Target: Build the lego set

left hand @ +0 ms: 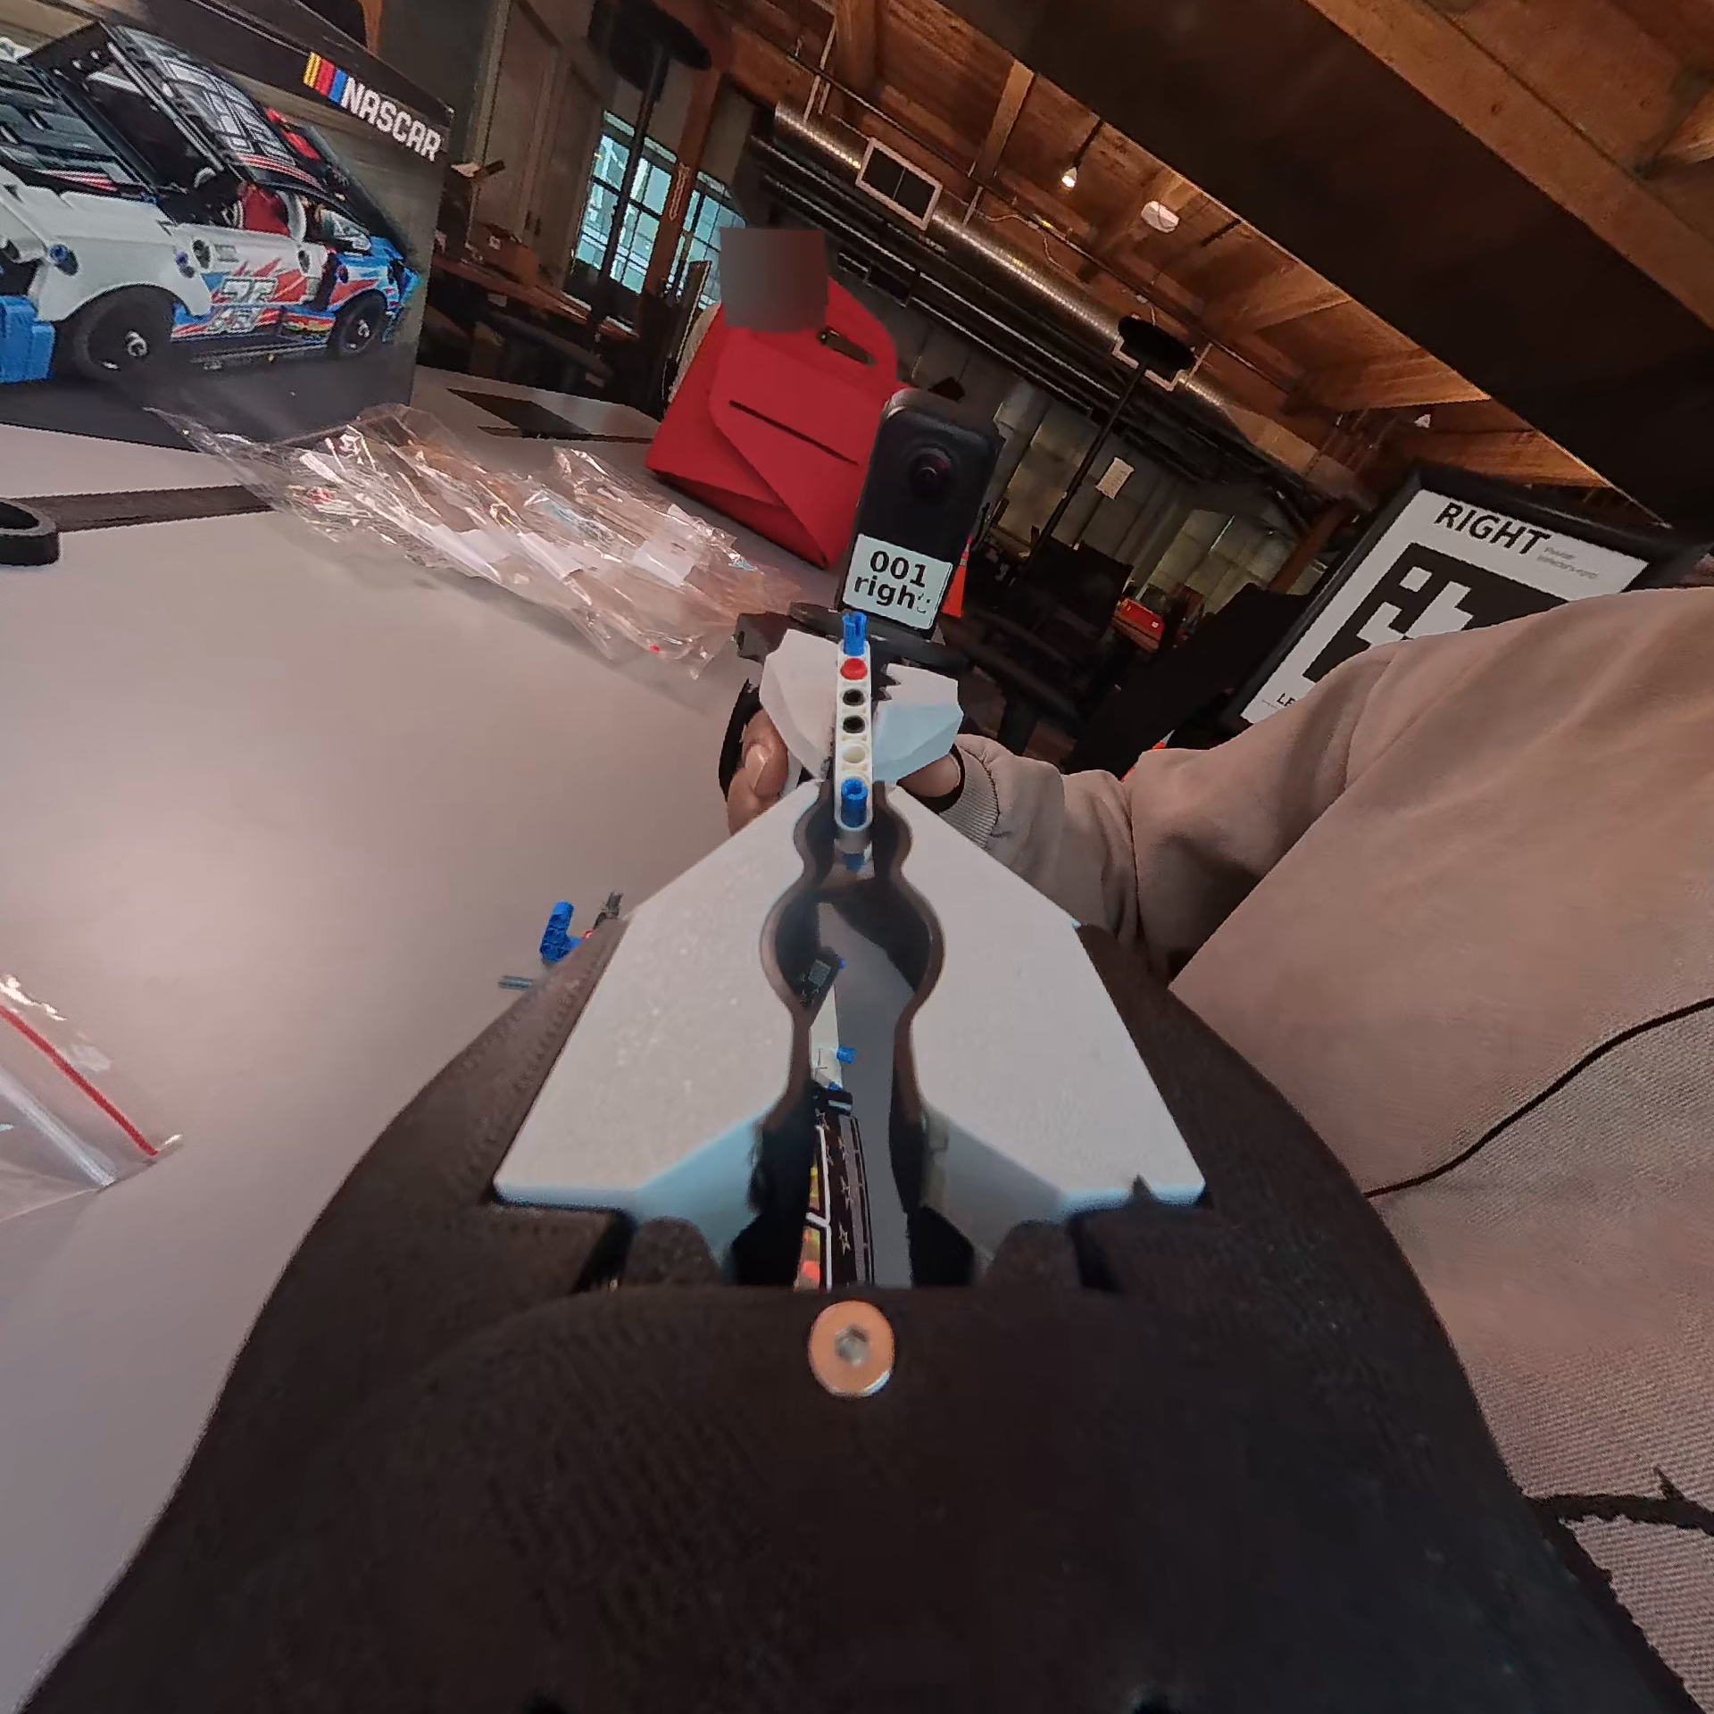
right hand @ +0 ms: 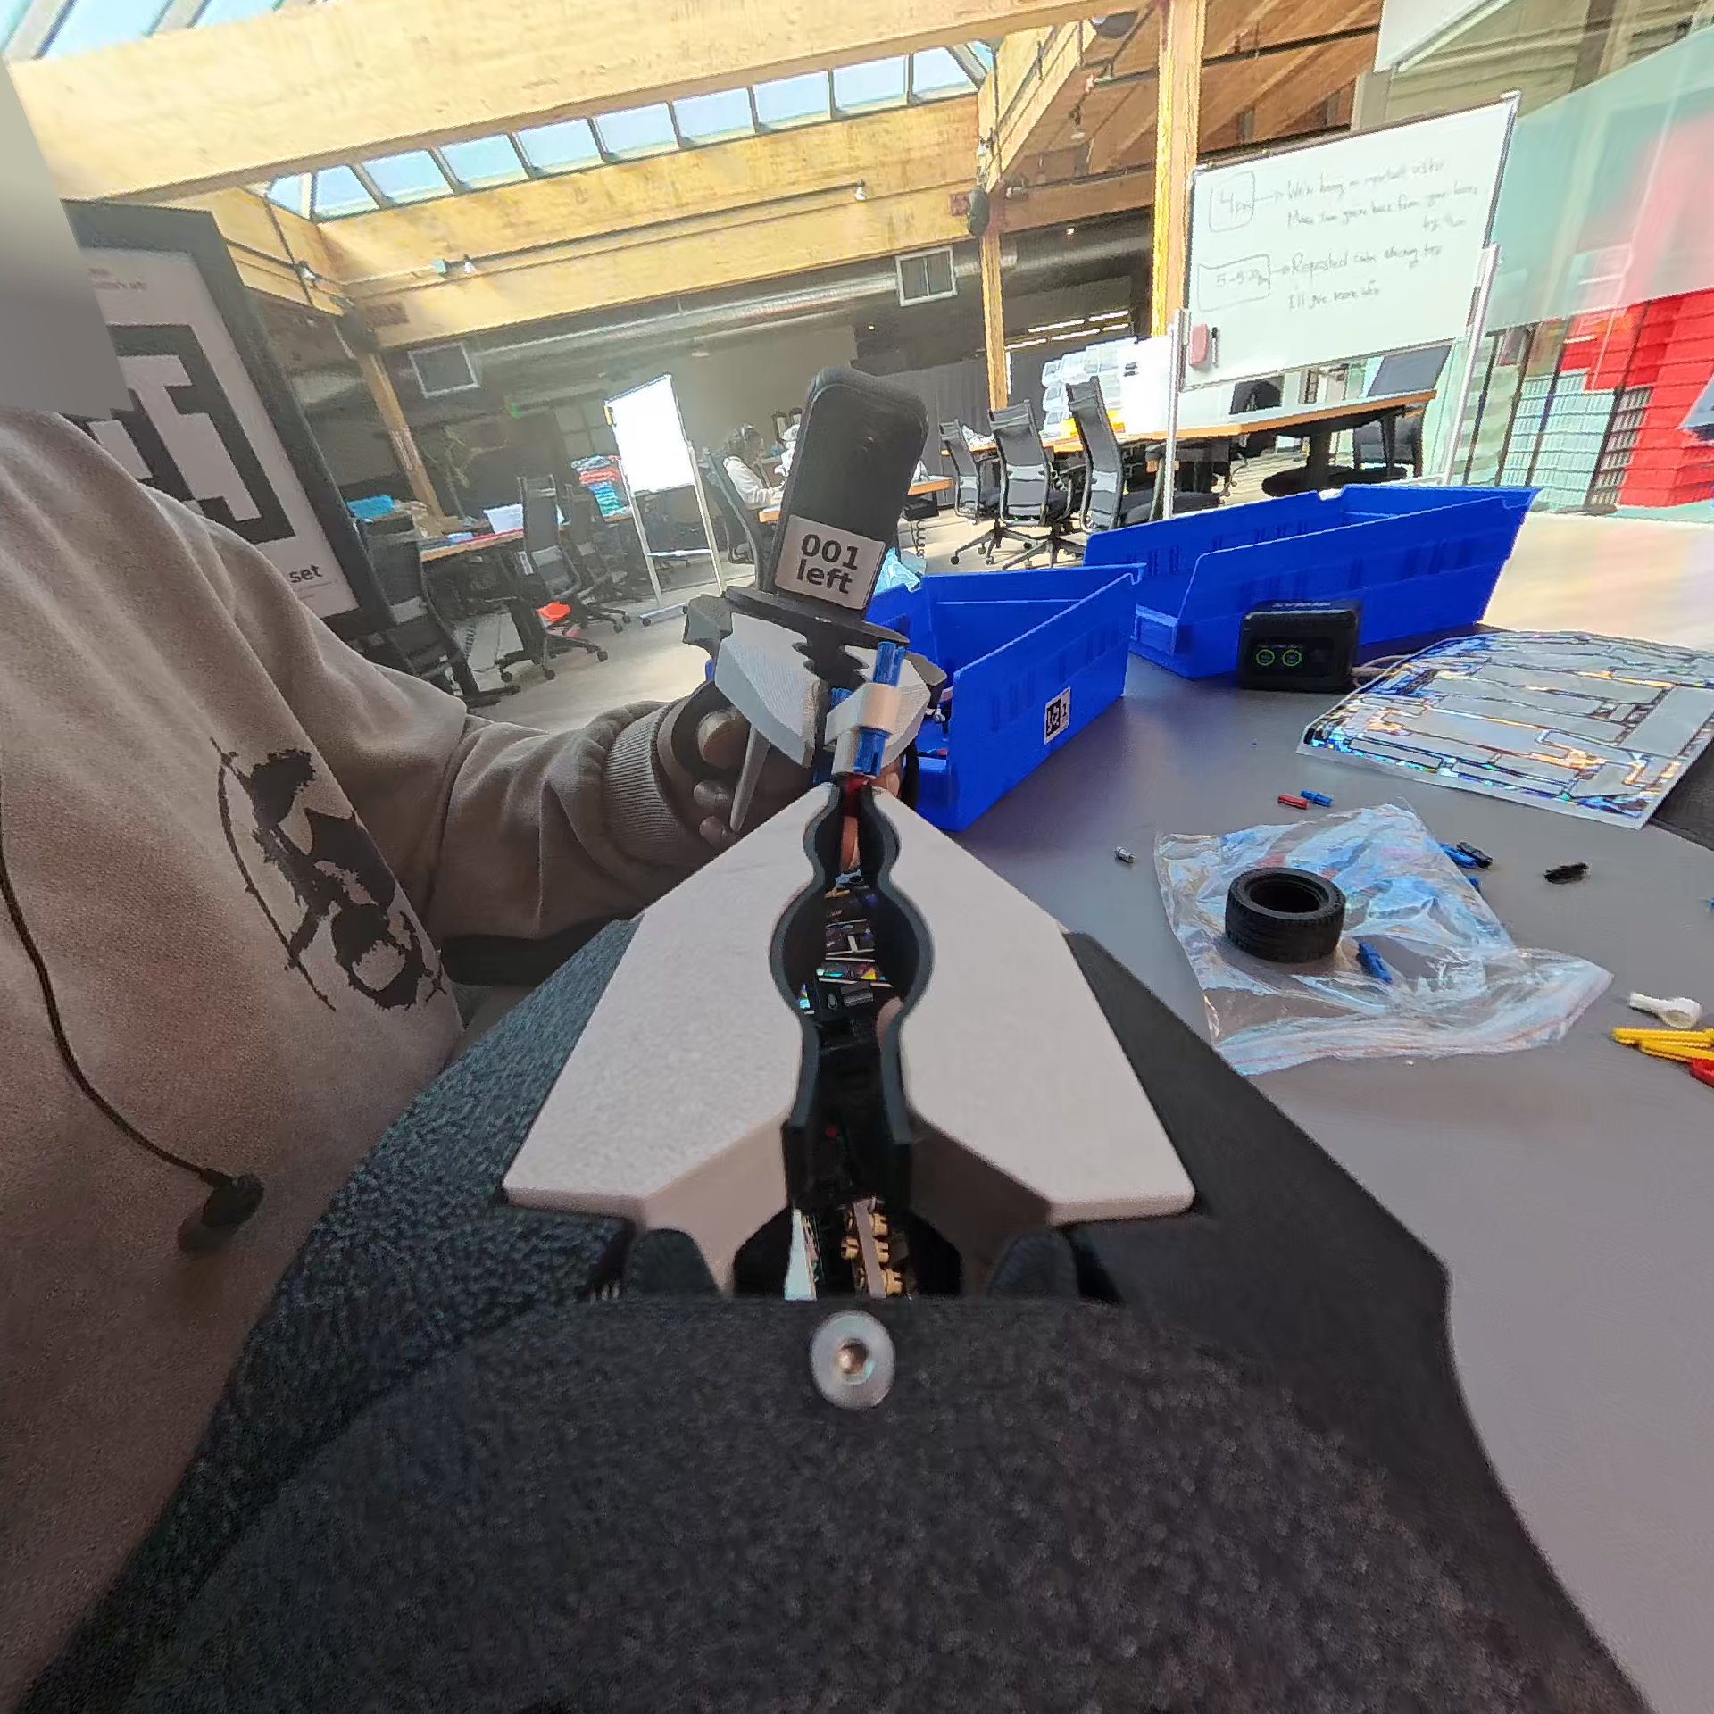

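Note:
A white Lego beam (left hand: 853, 733) with blue pins and a red pin stands upright in the air between my two grippers, which face each other. My left gripper (left hand: 853, 835) is shut on its lower end. The beam shows edge-on in the right wrist view (right hand: 875, 712). My right gripper (right hand: 849, 799) has its jaws closed to a narrow gap where the beam's lower end meets them. The left gripper (right hand: 821, 714) shows behind the beam there, and the right gripper (left hand: 858, 719) shows behind the beam in the left wrist view. A hand holds each gripper.
On the grey table (left hand: 278, 788) are the Lego box (left hand: 213, 204), clear bags (left hand: 482, 519), a red paper bag (left hand: 779, 445) and a blue piece (left hand: 559, 932). On the right lie blue bins (right hand: 1020, 668), a tyre (right hand: 1285, 914) on a bag, a sticker sheet (right hand: 1521, 714) and yellow pieces (right hand: 1665, 1039). Less than 4 cm separates the two grippers' tips.

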Motion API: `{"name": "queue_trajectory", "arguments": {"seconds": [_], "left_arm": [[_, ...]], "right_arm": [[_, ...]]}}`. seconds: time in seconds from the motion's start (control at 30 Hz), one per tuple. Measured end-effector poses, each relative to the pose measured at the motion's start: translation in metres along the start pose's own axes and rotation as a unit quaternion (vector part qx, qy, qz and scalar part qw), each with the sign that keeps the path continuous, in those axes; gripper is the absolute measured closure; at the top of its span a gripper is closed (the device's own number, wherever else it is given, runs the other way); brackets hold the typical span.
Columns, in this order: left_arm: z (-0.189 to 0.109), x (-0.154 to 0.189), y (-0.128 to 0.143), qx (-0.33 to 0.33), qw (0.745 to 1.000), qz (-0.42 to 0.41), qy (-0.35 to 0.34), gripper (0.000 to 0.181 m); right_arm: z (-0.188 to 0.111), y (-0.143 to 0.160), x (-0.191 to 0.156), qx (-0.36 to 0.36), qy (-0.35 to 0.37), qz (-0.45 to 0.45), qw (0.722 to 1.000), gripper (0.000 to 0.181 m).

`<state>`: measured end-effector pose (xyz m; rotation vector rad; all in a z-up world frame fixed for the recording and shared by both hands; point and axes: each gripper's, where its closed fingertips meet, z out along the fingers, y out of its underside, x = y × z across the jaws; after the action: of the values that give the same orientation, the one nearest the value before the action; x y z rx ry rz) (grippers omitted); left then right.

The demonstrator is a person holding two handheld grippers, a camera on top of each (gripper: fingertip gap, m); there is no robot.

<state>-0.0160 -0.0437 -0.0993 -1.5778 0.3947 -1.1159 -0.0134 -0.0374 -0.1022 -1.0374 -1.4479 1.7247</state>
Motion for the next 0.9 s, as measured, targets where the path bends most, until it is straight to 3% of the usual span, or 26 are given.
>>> {"name": "queue_trajectory", "arguments": {"seconds": [0.73, 0.9], "left_arm": [[-0.003, -0.005, -0.003, 0.016, 0.999, -0.032, 0.003, 0.176], [-0.010, -0.015, -0.008, 0.031, 0.998, -0.051, -0.013, 0.176]], "right_arm": [[-0.002, 0.002, 0.003, -0.004, 0.011, 0.001, 1.000, 0.181], [-0.011, -0.003, 0.017, 0.003, 0.042, -0.002, 0.999, 0.181]]}}
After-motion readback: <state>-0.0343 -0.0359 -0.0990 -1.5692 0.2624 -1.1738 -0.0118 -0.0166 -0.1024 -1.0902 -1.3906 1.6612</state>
